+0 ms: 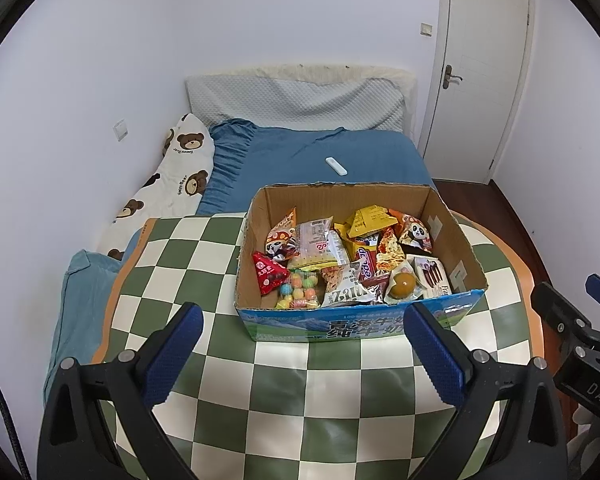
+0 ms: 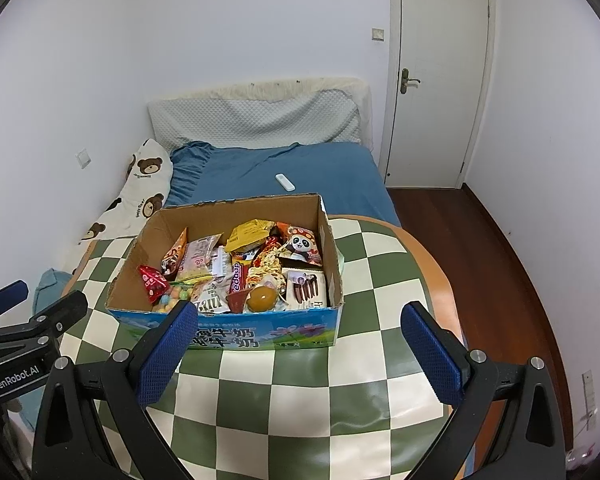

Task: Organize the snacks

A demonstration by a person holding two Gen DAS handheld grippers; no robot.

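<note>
Both the left gripper (image 1: pixel 304 348) and right gripper (image 2: pixel 300 346) are held wide apart and empty, short of the box (image 1: pixel 456 236) of snacks (image 1: pixel 340 264) on the checked table (image 1: pixel 284 392). One top packet should be approached from above and pinched by its edge.

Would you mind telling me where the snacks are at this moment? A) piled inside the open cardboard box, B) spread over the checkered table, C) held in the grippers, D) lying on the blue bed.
A: the snack packets all sit inside the cardboard box; both grippers are open and empty.
</note>
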